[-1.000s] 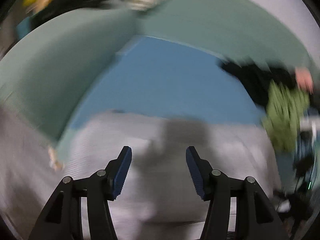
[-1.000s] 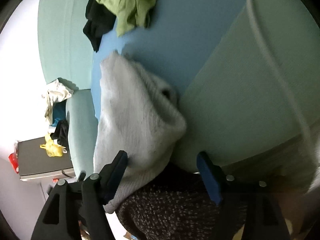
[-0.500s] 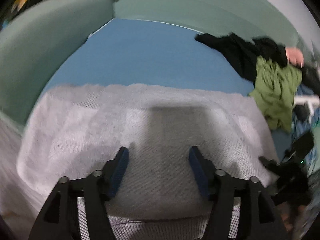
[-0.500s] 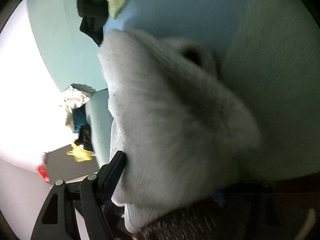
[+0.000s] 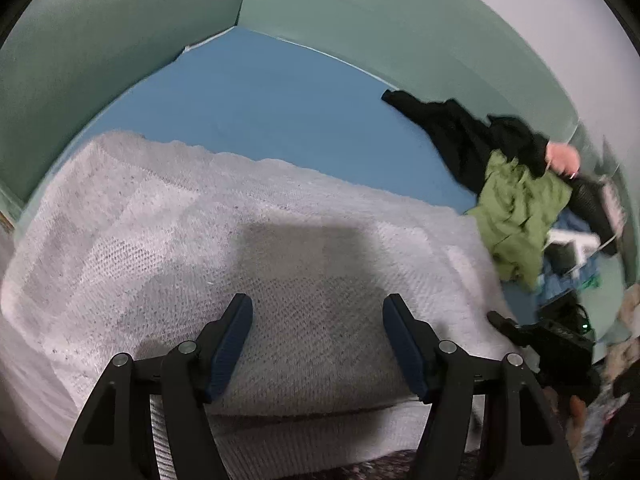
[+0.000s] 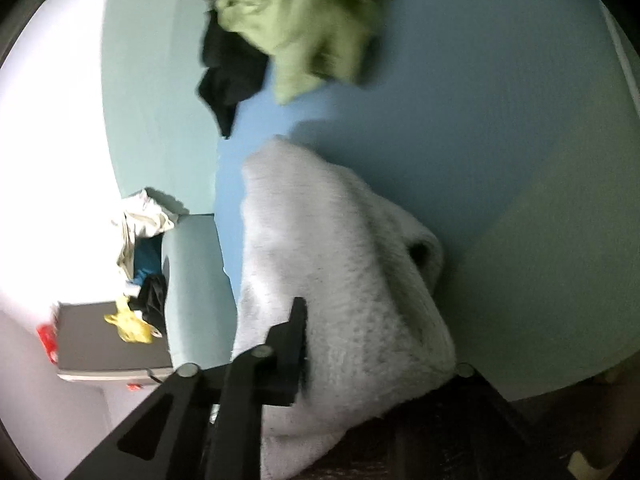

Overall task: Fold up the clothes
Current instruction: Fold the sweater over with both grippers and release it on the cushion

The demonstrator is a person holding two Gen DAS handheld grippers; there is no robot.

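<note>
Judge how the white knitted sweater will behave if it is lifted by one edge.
The white knitted sweater would probably hang floppy: it drapes and bulges softly over the blue cushion. Its thick open knit suggests some bulk, so likely heavy for cloth. The coarse texture should grip rather than slip.

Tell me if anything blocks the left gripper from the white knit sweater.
Nothing visible does. The left gripper hangs open directly over the white knit sweater, with only air between. The green garment and black garment lie off to the side on the blue cushion.
</note>
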